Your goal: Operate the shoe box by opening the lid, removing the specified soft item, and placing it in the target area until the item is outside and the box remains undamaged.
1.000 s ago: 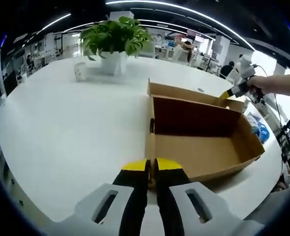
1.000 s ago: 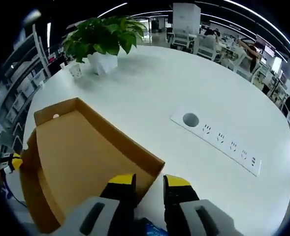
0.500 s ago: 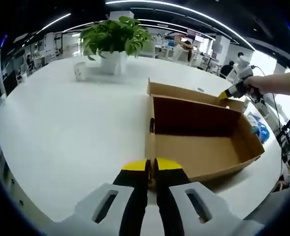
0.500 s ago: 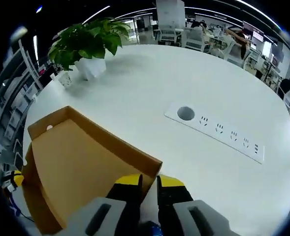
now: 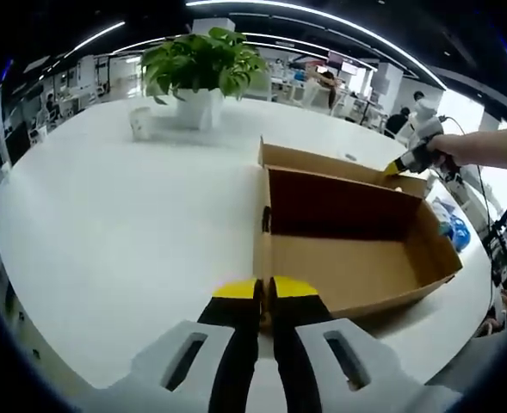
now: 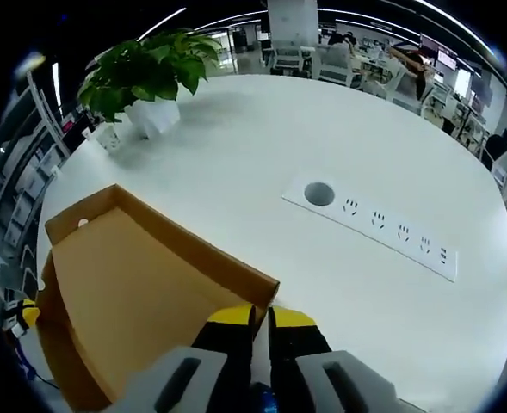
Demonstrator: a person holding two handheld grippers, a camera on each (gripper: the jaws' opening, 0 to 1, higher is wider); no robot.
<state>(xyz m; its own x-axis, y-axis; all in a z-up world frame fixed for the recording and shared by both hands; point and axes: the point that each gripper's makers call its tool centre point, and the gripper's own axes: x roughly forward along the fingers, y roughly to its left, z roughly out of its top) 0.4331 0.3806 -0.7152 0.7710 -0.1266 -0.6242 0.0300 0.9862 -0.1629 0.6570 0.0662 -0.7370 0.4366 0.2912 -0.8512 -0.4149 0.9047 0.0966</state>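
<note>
Both tools pinch thin cardboard: the left tool [image 5: 264, 286] holds the box [image 5: 348, 258] wall, the right tool [image 6: 260, 315] the lid [image 6: 141, 284] edge. Pull too hard and the card may rip or bend.

The shoe box [image 6: 141, 301] runs off the view's lower edge, its interior hidden by the lid.

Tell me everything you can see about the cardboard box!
The box is plain brown cardboard, long and shallow like a shoe box. It lies on the white table with its lid swung fully open; nothing shows inside where the view reaches. The left gripper is shut on the near wall's edge, and the right gripper pinches the lid's rim at the far corner. The box looks undamaged.
</note>
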